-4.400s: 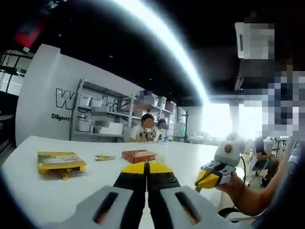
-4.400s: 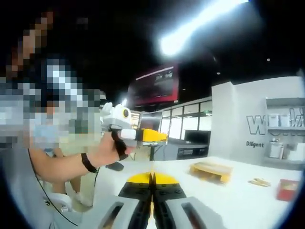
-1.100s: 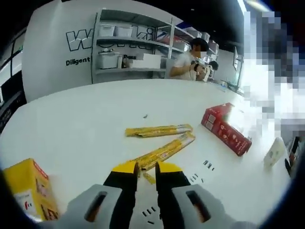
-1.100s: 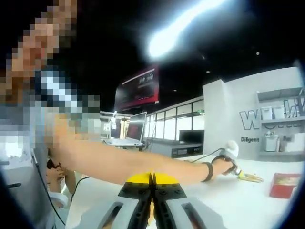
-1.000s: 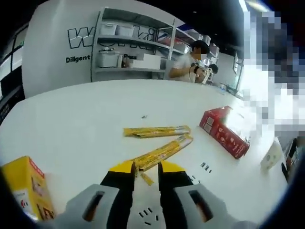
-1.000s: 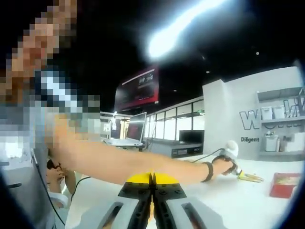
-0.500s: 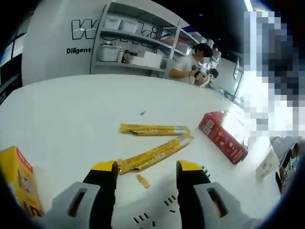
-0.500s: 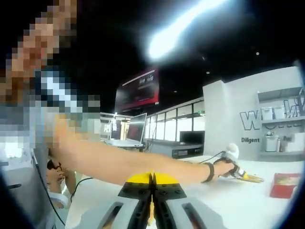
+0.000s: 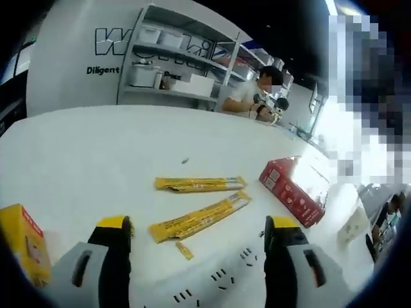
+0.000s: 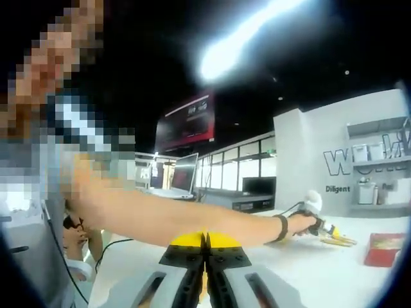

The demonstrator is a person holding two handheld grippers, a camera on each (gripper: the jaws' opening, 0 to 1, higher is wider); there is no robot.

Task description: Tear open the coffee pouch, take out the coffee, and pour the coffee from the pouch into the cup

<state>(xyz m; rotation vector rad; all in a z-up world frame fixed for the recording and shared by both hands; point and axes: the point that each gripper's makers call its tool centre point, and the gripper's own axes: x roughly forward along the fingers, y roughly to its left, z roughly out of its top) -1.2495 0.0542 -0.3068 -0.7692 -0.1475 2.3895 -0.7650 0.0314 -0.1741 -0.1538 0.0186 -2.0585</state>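
The left claw (image 9: 199,236) is spread before the coffee pouch (image 9: 200,216) (thin, light, limp); grip one end. The right claw (image 10: 205,241) is pressed together.

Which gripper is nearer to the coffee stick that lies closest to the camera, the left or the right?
Left. The left gripper hangs open just over the nearer coffee stick; the right gripper is shut, far back near the person's body.

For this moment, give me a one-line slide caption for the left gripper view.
Open left gripper above two yellow coffee pouches on a white table, red box beside them.
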